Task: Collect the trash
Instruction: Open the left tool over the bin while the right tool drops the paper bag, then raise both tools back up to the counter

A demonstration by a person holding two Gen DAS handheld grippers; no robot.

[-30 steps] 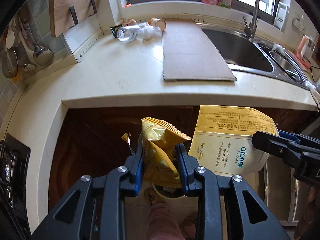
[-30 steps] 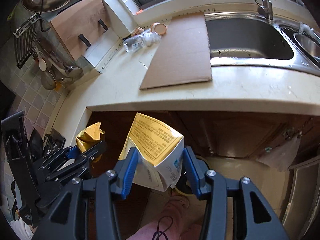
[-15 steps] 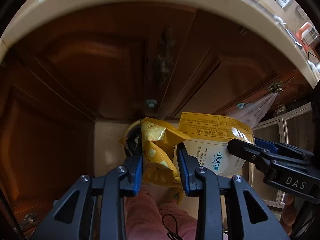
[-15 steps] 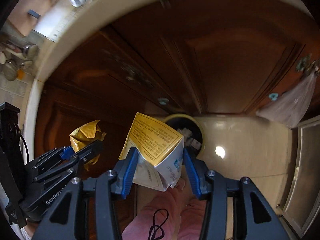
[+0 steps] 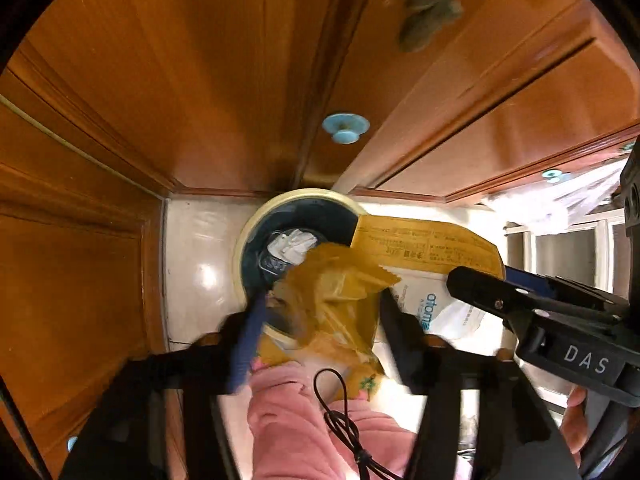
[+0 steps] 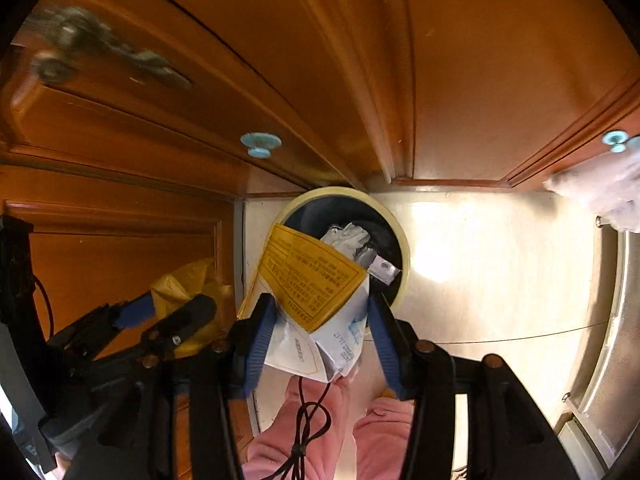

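Wooden cupboard doors [image 5: 224, 80] ring the bin [image 5: 256, 220] below our fingers. We have just spread the left gripper [image 5: 320, 320]; the wrapper [image 5: 332, 296] hangs loose between them. The right gripper [image 6: 320, 320] clamps the pouch [image 6: 312, 280], as before. Centre both over the bin before releasing. Earlier, worktop filled both views.

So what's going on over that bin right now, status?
Left gripper just opened, gold wrapper loose between jaws. Right gripper shut on yellow-white pouch. Bin below, nothing blocking.
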